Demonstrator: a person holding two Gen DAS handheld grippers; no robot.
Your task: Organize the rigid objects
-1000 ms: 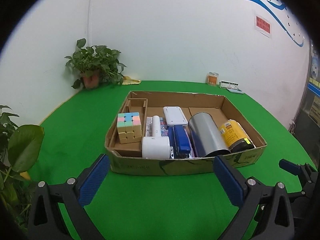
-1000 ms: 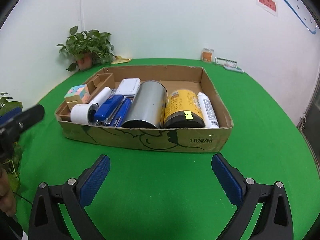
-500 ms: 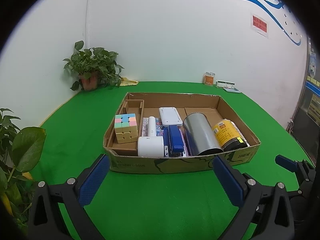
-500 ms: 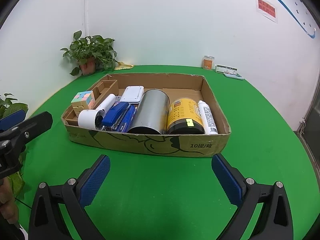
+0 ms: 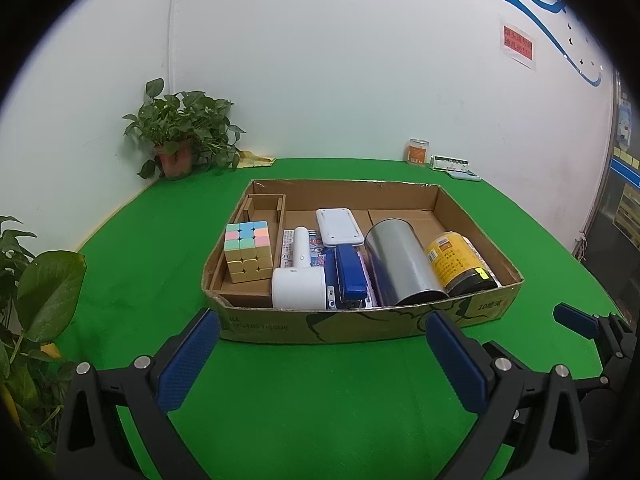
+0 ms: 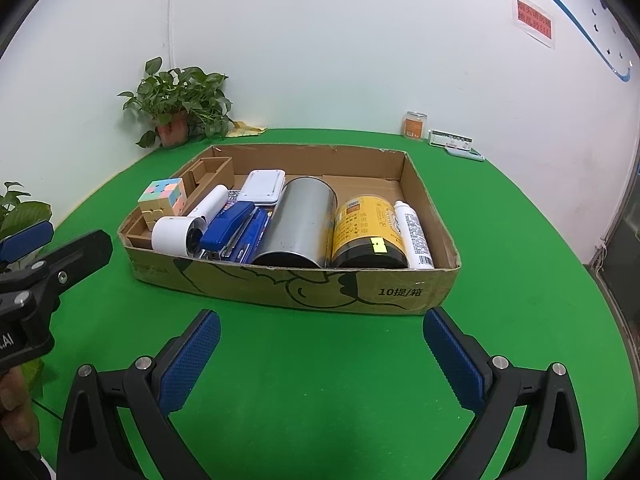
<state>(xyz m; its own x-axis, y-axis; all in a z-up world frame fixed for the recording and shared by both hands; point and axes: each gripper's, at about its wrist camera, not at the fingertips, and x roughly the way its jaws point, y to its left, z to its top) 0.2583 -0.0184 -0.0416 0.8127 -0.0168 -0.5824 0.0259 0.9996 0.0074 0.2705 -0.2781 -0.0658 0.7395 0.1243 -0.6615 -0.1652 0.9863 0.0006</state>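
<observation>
A shallow cardboard box (image 5: 360,322) (image 6: 304,286) sits on the green table. Inside lie a pastel puzzle cube (image 5: 248,250) (image 6: 164,196), a white handheld device (image 5: 298,276) (image 6: 180,232), a blue stapler (image 5: 350,274) (image 6: 228,226), a white flat case (image 5: 338,226) (image 6: 264,186), a steel cylinder (image 5: 402,262) (image 6: 300,222), a yellow-labelled jar (image 5: 460,266) (image 6: 366,226) and a white tube (image 6: 414,234). My left gripper (image 5: 322,354) hangs open in front of the box's near wall, holding nothing. My right gripper (image 6: 320,354) is open too, just short of the box.
A potted plant (image 5: 182,140) (image 6: 178,106) stands in the back left corner. An orange jar (image 5: 418,152) (image 6: 415,124) and a small white box (image 5: 450,163) sit by the far wall. Leaves (image 5: 44,280) crowd the left edge. The left gripper's body (image 6: 44,264) shows at left.
Both grippers have pulled back and risen a little from the box, so it looks smaller and farther away. Both stay open; nothing in the box moved.
</observation>
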